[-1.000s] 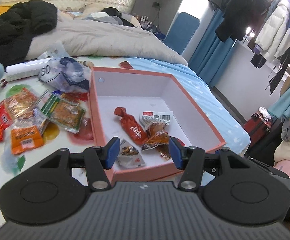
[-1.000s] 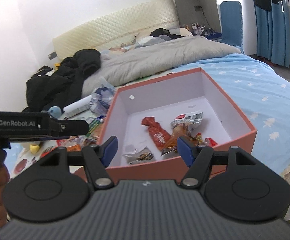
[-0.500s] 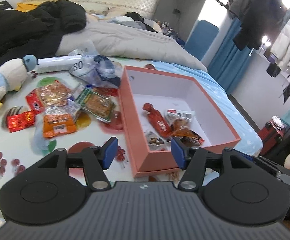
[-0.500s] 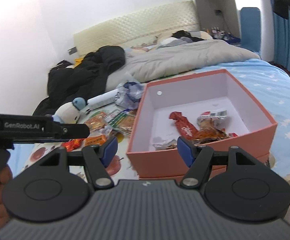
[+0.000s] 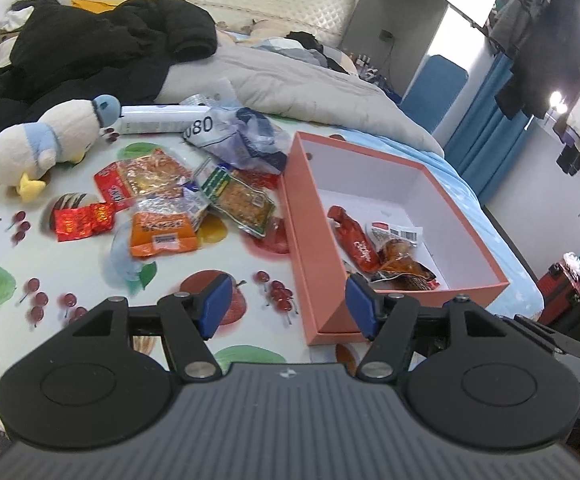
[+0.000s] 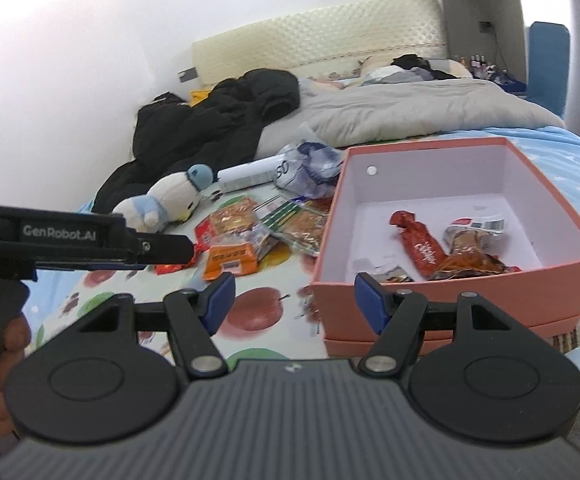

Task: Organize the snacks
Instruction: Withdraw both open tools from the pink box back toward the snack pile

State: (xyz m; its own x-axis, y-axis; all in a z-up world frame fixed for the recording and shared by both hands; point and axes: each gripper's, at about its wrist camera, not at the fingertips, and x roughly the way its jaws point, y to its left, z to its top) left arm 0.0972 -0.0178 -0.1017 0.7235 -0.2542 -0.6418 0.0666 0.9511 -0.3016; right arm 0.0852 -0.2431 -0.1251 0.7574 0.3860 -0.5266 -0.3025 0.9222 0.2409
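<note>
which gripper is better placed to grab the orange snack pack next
Left, probably. The left gripper is open, empty and nearer the orange snack pack; the right gripper, also open, sits by the pink box.

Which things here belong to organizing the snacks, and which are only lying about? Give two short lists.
Belong to the job:
pink box
red packet inside the box
orange packet
green-labelled packet
small red packet

Just lying about:
plush duck
black jacket
grey duvet

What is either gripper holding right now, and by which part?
Nothing. The left gripper and right gripper are both open and empty, hovering short of the pink box; the loose snack packets lie untouched.
</note>
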